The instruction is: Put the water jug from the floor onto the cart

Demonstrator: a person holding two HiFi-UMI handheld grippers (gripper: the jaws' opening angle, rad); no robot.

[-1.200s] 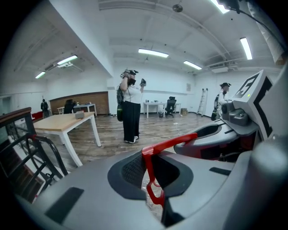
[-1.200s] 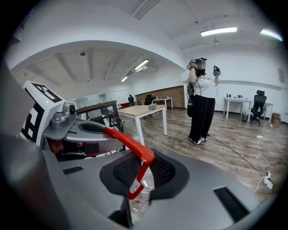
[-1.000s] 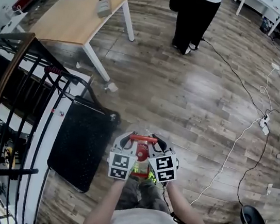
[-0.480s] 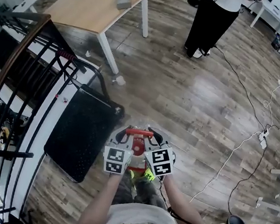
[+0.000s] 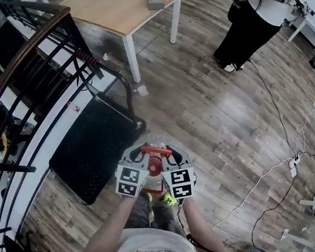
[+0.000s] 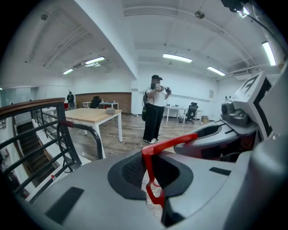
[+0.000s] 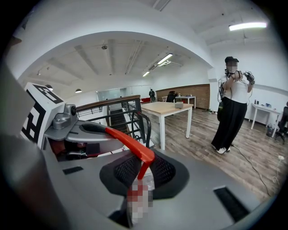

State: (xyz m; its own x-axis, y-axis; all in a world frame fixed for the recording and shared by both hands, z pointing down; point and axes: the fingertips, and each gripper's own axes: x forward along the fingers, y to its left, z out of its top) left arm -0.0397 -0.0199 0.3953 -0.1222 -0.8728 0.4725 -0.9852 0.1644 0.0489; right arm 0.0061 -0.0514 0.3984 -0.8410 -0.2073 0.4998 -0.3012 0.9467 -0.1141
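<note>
Wood floor, forearms parallel, left claw and right claw clamped on water jug handle, apparently aloft.

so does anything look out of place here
Nothing spilled or broken. Loose cables trail over the floor at right, and white scraps lie by the table leg. The left tongs and right tongs both grip the jug handle.

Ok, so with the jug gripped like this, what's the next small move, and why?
Probably swing the water jug to the person's left, over the black cart deck, before lowering it. The left gripper and right gripper are each clamped on an end of its red handle. The jug appears lifted near the person's feet, and the deck lies just beside it.
</note>
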